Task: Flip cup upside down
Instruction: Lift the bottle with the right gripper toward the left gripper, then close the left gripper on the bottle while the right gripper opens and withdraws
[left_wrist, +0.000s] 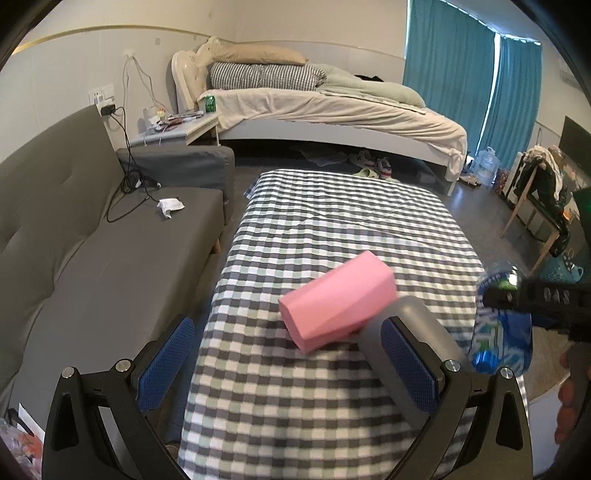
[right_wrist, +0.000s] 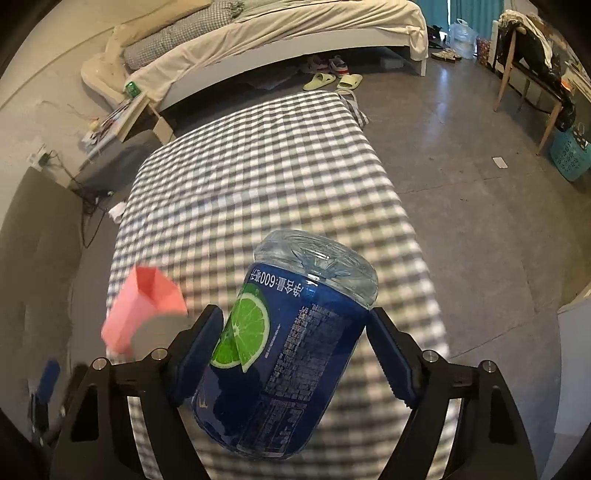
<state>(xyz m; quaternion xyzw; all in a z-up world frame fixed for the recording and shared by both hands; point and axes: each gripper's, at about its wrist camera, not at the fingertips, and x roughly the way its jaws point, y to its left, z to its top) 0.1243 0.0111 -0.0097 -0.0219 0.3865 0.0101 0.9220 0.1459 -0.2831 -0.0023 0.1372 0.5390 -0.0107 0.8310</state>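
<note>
**Cup held upside down in right tongs, above the checked desk**

Right tongs (right_wrist: 295, 354) are closed onto the cup (right_wrist: 288, 343), a cut-down clear bottle w/ blue label and lime pic. Both pads press its sides; label text reads inverted, clear ribbed base points away from the tongs, out over the desk (right_wrist: 258, 166) w/ its grey-white checked cloth. Cup is tilted, lifted off the cloth.

Left tongs (left_wrist: 291, 365) are spread wide, nothing between the pads. A pink box (left_wrist: 336, 301) sits just ahead of them, toward the right finger; a grey block (left_wrist: 417, 343) is right against the outer side of that finger. Can't tell if the pink box rests on the cloth; its edges are blurred. From the left wrist view, the cup (left_wrist: 498, 332) shows off to the right, beside the black right-hand tool.
</note>
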